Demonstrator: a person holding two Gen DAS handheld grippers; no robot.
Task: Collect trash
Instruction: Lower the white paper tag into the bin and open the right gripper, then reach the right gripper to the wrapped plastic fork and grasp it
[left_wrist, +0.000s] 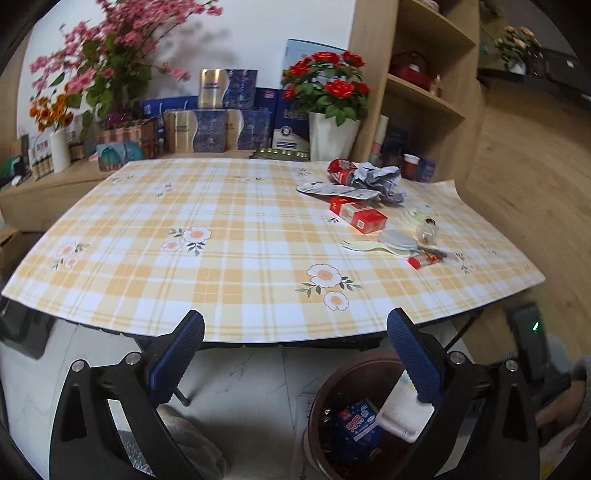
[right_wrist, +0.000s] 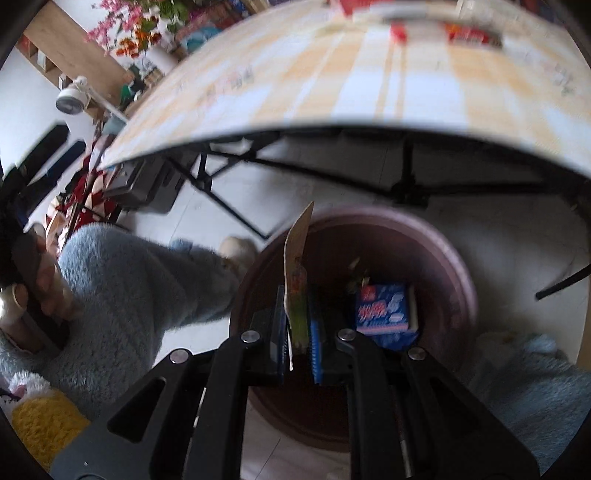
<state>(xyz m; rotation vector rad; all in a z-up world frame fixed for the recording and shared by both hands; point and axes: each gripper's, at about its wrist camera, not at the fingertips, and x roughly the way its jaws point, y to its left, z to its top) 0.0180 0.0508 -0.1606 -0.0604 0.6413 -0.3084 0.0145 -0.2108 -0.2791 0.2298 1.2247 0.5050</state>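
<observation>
The left claw (left_wrist: 295, 354) stands wide apart with nothing between its blue pads. It hangs at the near edge of the counter (left_wrist: 221, 295), above the floor and beside the brown bin (left_wrist: 325, 398), a position that suits a claw with nothing to carry and free to go for the next item.

The right claw (right_wrist: 298, 332) is clamped on a thin flat wrapper (right_wrist: 297, 280), held edge-on and upright directly over the mouth of the bin (right_wrist: 458, 266). Judged from that placement, the wrapper is about to be dropped in; it has not yet been let go.

The bin stands on the floor just in front of the counter, within reach of both claws. Inside it lie a blue packet (right_wrist: 384, 314) and, in the left view, a white box (left_wrist: 402, 410).

Trash left on the counter sits in a cluster at its far right corner: a red can (left_wrist: 341, 170), crumpled paper (left_wrist: 380, 179), a flat foil pouch (left_wrist: 336, 190), a red carton (left_wrist: 360, 216), a small lid (left_wrist: 397, 240) and a red-capped stick (left_wrist: 424, 260). The task is judged part done.

Limits of inspection: the right view is blurred, so the wrapper's print cannot be read and the counter items there are smears. The bin's bottom is dark and partly covered by the claws. A small clear object near the lid cannot be identified. A person's hand (right_wrist: 48, 288) and fleece sleeve show at the left edge only.
</observation>
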